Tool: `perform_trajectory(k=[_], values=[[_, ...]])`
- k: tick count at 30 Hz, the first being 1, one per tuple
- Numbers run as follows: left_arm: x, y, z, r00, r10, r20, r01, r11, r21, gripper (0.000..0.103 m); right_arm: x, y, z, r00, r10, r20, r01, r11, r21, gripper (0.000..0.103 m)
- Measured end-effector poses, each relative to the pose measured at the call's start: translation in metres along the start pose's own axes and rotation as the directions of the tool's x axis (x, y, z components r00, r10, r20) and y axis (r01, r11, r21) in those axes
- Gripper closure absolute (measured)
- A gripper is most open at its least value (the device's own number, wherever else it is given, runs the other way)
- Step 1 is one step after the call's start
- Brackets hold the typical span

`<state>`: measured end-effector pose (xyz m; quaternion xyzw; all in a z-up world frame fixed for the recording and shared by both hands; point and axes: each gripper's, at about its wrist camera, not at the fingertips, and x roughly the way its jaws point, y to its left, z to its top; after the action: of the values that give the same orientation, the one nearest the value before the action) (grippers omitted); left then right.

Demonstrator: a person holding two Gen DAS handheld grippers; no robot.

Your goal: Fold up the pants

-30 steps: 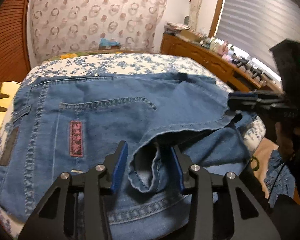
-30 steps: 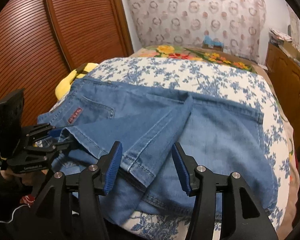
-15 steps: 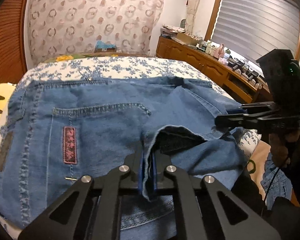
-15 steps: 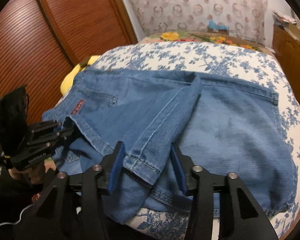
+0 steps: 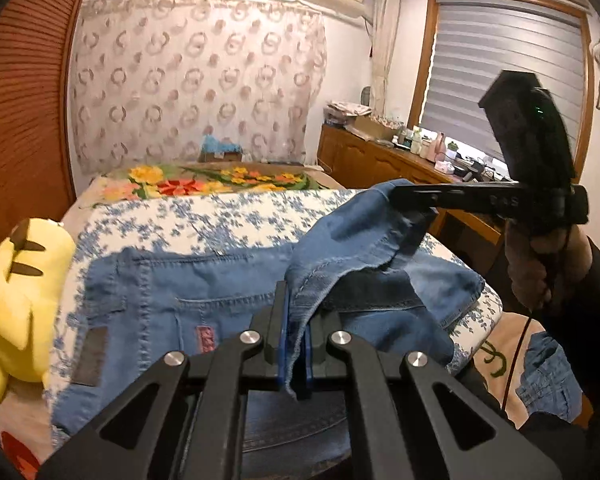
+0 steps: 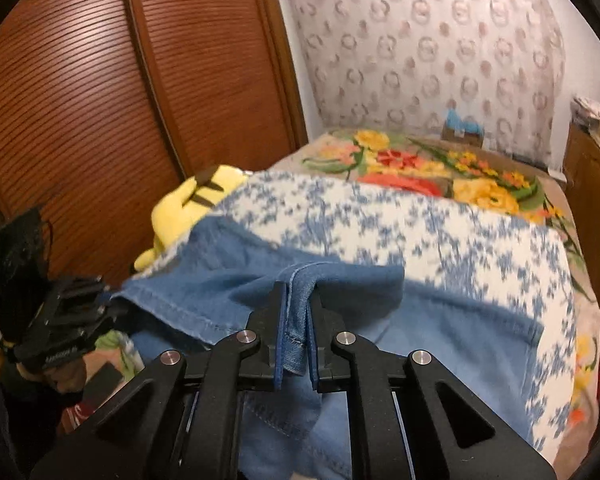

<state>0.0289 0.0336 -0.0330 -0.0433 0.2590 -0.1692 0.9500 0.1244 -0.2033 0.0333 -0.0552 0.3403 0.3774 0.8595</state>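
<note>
The left hand-held gripper point(image 5: 294, 354) is clamped on a hem edge of the jeans point(image 5: 160, 308), its blue pads pinching a thin fold of denim, and the right hand-held gripper point(image 6: 296, 354) has just been closing and now nips the thicker stitched hem of the other leg end between its pads. From both grips the cloth rises off the bed point(image 6: 380, 216) and drapes back down to the waistband and pocket part, which lies flat on the blue-flowered cover near a yellow plush toy point(image 5: 16, 304). Denim like this is probably fairly heavy and limp (it sags between the two holds), yet not slippery, so the seamed hems look like the soundest places to hold; a pinch on single-layer cloth would likely let the weight drag the fold crooked.
</note>
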Motion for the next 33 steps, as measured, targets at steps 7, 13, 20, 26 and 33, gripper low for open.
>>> perform_trajectory(k=[7, 13, 20, 26, 33], values=[[-0.021, 0.015, 0.004, 0.999, 0.027, 0.034, -0.025, 0.999, -0.031, 0.101, 0.016, 0.019, 0.029, 0.999, 0.027, 0.019, -0.027, 0.999, -0.039, 0.099], [-0.049, 0.041, 0.010, 0.994, 0.080, 0.075, -0.075, 0.995, -0.068, 0.101, 0.028, 0.047, 0.062, 0.996, 0.065, 0.064, -0.059, 0.995, -0.086, 0.099], [-0.060, 0.076, 0.004, 0.990, 0.135, 0.044, -0.129, 0.985, -0.114, 0.101, 0.059, 0.084, 0.093, 0.995, 0.075, 0.071, -0.064, 0.988, -0.143, 0.099], [-0.056, 0.092, -0.014, 0.986, 0.165, -0.004, -0.164, 0.977, -0.135, 0.101, 0.103, 0.114, 0.104, 0.996, 0.081, 0.035, -0.073, 0.980, -0.183, 0.099], [-0.036, 0.112, -0.044, 0.977, 0.192, -0.095, -0.207, 0.962, -0.176, 0.101, 0.160, 0.136, 0.097, 0.997, 0.066, -0.044, -0.073, 0.975, -0.209, 0.099]])
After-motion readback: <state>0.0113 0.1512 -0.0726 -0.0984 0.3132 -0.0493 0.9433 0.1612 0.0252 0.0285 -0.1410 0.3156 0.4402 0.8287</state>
